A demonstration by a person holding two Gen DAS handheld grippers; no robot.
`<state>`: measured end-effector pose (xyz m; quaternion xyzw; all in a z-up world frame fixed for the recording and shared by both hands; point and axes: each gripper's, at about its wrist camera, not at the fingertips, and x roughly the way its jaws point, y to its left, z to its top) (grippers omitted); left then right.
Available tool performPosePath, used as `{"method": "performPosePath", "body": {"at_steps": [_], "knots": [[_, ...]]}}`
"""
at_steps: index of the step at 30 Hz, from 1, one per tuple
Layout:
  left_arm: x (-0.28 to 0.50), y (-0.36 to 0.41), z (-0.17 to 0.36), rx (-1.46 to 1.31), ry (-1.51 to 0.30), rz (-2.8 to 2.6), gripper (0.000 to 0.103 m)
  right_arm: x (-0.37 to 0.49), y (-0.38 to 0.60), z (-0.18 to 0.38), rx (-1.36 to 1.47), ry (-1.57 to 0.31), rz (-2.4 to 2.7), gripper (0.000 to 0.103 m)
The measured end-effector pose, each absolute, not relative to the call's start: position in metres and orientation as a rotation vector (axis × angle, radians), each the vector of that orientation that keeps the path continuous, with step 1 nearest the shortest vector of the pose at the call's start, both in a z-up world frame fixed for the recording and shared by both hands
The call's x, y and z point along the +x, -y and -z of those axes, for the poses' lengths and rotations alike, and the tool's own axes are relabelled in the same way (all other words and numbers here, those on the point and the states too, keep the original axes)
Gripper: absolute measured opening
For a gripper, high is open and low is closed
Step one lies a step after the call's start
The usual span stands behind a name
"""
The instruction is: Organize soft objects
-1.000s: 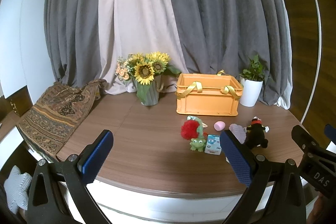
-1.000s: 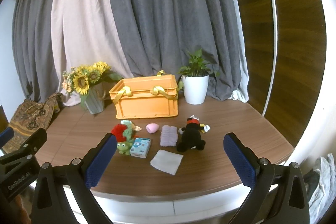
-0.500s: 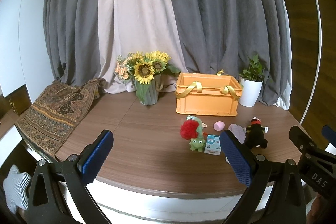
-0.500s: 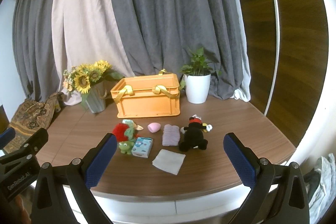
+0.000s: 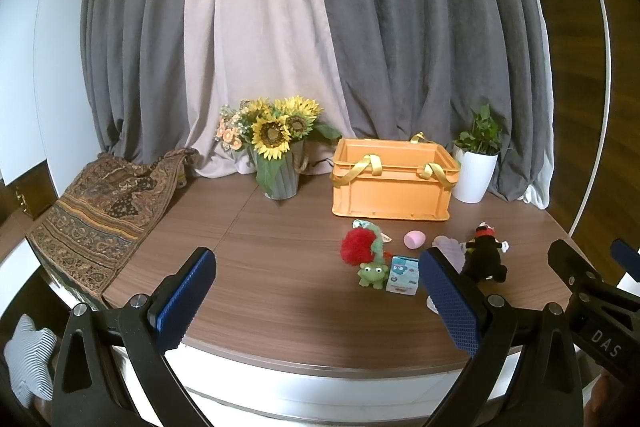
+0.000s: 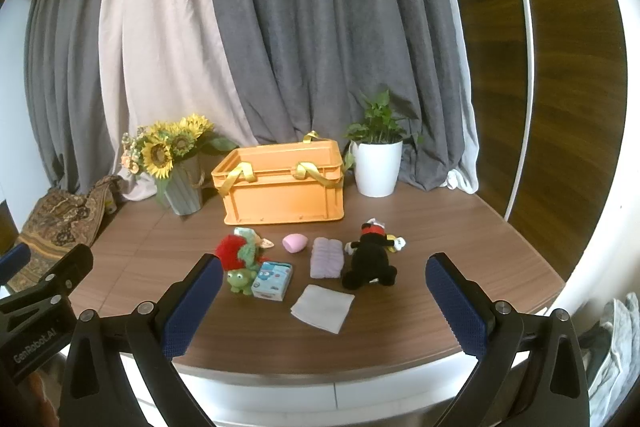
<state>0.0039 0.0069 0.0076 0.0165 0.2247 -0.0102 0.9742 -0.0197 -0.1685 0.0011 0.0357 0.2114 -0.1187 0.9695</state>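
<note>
Soft toys (image 6: 368,257) and cloths (image 6: 323,307) lie loose on the table (image 6: 460,227), in front of the orange basket (image 6: 284,187), presumably their destination. Left gripper (image 5: 316,301) and right gripper (image 6: 324,307) hover short of the table edge, jaws spread wide, holding nothing.

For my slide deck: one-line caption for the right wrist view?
Open right tool faces soft toys, a white cloth and an orange crate on a wooden table.
</note>
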Motion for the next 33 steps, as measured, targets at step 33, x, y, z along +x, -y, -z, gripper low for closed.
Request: {"method": "performPosePath", "body": {"at_steps": [33], "knots": [[0.036, -0.006, 0.015, 0.032, -0.502, 0.077, 0.103, 0.003, 0.177, 0.015, 0.097, -0.482, 0.258, 0.103]]}}
